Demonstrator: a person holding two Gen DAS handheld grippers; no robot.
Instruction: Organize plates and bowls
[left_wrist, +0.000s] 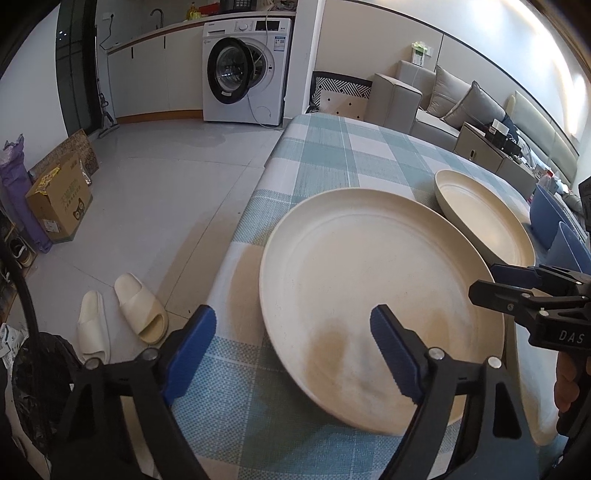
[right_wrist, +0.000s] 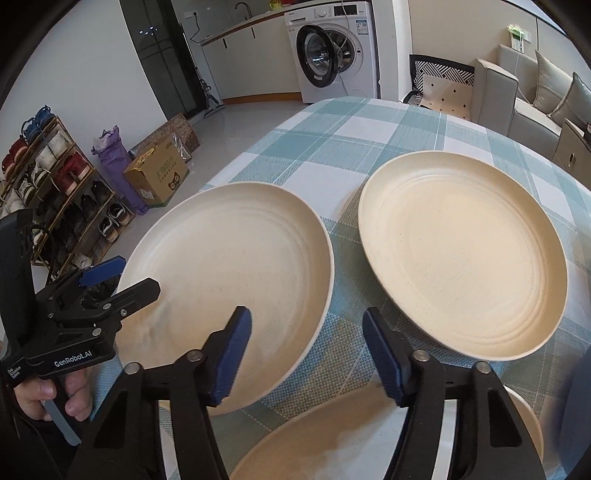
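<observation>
left claw (left_wrist: 291, 347): spread wide, holding nothing | right claw (right_wrist: 306, 350): spread wide, holding nothing

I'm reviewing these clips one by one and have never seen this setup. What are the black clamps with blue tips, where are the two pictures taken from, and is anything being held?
The clamps are hand-held grippers, one per hand, each carrying a fisheye camera looking along its fingers. One picture looks out over the left gripper, the other over the right gripper. Both are open and hold nothing. On the checked tablecloth lie three cream plates: the left plate, the right plate, and a near plate partly hidden at the bottom. Blue bowls sit at the edge of the left view.
</observation>
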